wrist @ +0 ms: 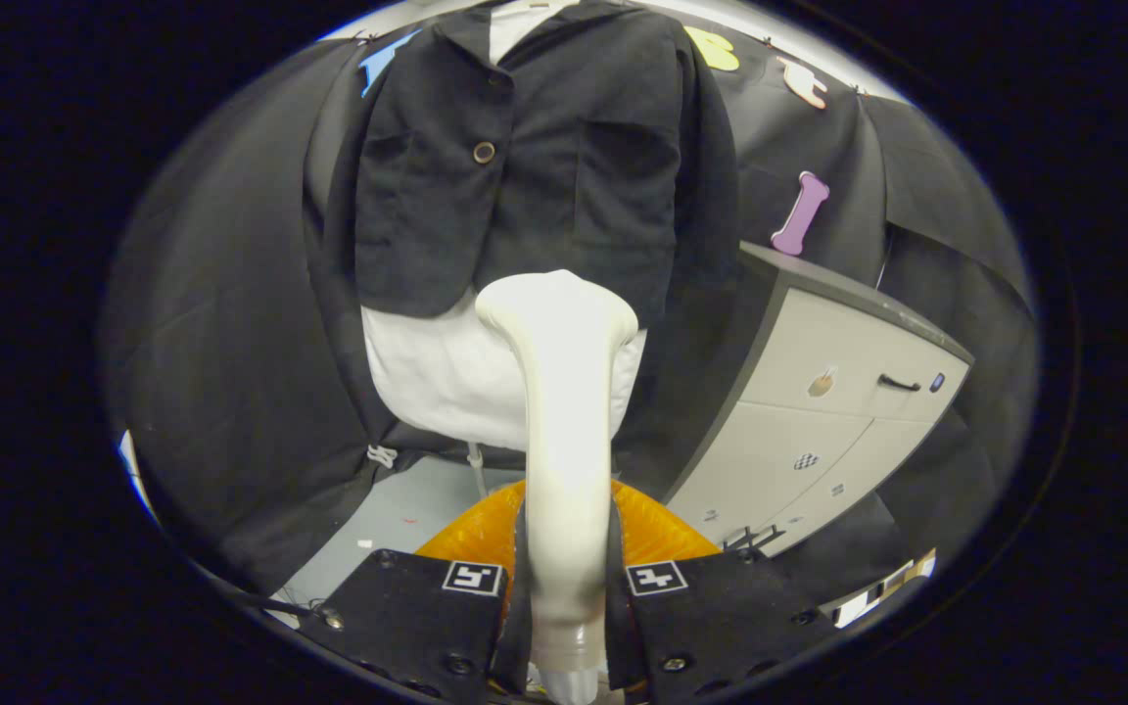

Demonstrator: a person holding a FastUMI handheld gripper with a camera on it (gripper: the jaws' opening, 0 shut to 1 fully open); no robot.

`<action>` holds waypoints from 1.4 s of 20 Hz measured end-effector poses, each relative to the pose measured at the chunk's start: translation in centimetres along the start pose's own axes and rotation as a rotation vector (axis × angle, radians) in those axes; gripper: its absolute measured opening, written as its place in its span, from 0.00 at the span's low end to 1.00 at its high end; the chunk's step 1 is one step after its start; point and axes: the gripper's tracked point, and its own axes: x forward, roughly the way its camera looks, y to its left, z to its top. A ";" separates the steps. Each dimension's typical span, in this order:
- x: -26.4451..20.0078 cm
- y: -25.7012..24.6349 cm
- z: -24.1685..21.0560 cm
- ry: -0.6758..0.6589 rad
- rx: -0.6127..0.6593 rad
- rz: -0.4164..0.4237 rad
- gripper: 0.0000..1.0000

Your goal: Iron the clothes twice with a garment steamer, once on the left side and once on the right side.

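Gripper (564,587) clenched on steamer (564,421) handle, both fingers pressing; long axis runs up frame centre, head at jacket (525,157) hem; jacket hangs directly ahead, upper centre; cabinet (838,421) right

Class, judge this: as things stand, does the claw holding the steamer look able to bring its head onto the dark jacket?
Probably yes. The claw is shut on the steamer, whose head points at the jacket, and nothing stands between them.
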 end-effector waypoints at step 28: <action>-17.2 11.2 41.8 -0.969 0.059 0.252 0.32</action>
